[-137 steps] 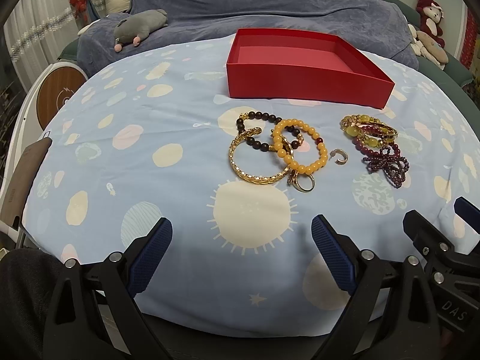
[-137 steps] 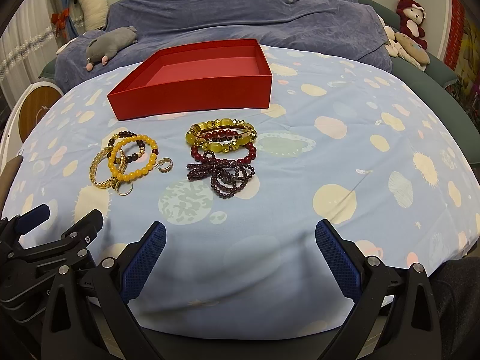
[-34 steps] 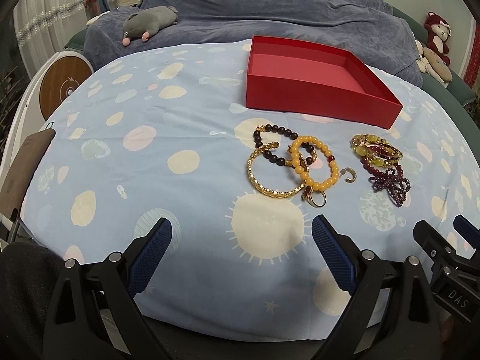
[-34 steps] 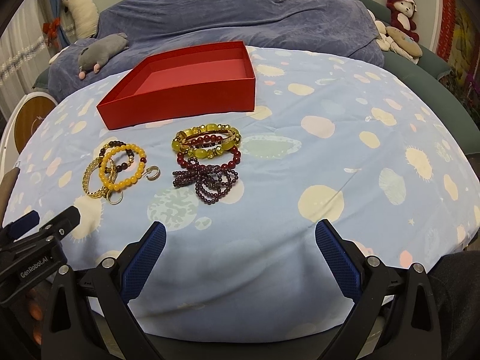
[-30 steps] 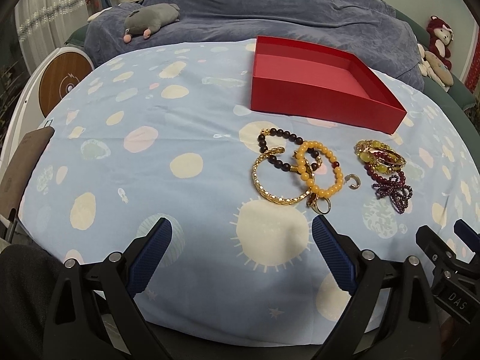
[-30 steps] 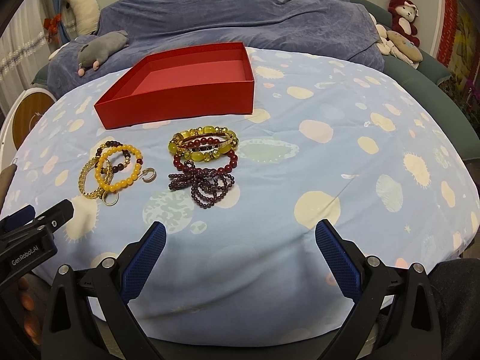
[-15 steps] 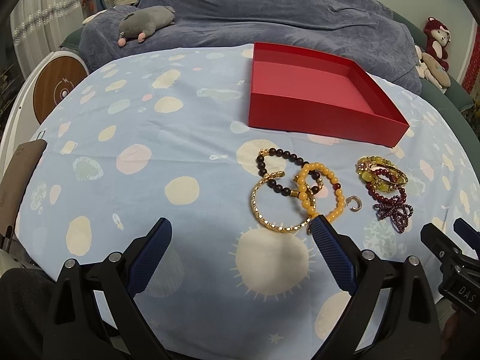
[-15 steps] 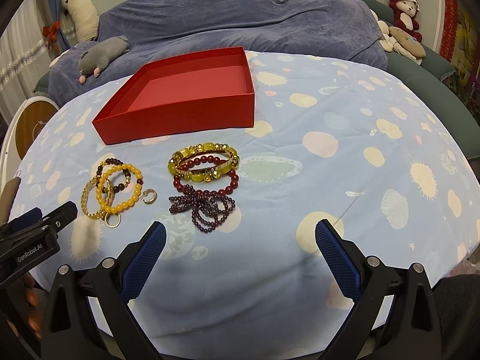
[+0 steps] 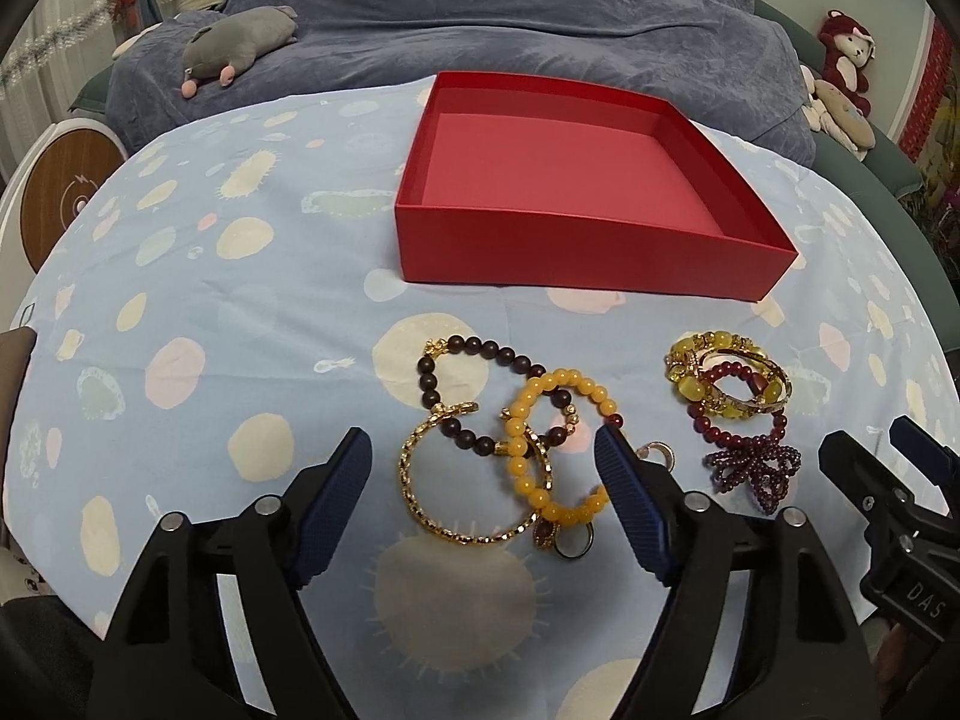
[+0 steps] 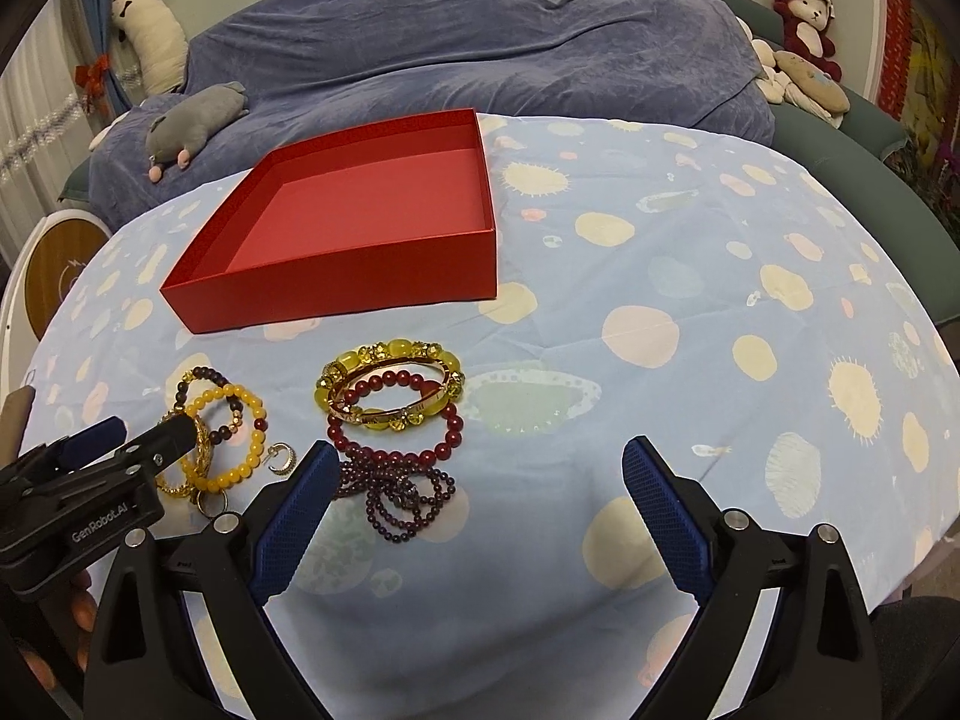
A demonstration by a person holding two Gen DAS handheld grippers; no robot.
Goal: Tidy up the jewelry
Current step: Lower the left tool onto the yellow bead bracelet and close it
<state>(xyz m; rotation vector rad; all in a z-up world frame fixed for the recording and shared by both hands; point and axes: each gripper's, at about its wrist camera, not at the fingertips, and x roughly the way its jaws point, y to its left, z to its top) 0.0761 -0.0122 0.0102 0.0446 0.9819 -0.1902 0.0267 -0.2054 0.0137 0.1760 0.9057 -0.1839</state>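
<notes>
An empty red box (image 9: 576, 180) (image 10: 360, 222) sits on the spotted blue cloth. In front of it lie two heaps of jewelry. The left heap has a gold bangle (image 9: 462, 531), a yellow bead bracelet (image 9: 528, 462) (image 10: 240, 450), a dark bead bracelet (image 9: 474, 354) and a small ring (image 9: 573, 543). The right heap has a yellow-and-gold bangle (image 9: 729, 384) (image 10: 390, 393), a red bead bracelet (image 10: 396, 450) and a purple bead strand (image 9: 753, 465) (image 10: 399, 495). My left gripper (image 9: 483, 468) is open, its tips either side of the left heap. My right gripper (image 10: 474, 474) is open, just right of the right heap.
A blue-grey blanket (image 9: 510, 12) covers the bed behind the cloth. A grey plush mouse (image 9: 240, 42) lies at the back left and red plush toys (image 10: 804, 0) at the back right. A round wooden-topped object (image 9: 57, 198) stands at the left.
Both grippers have moved forward and down towards the jewelry. The left gripper's tips now flank the left heap. The jewelry and the box have not moved.
</notes>
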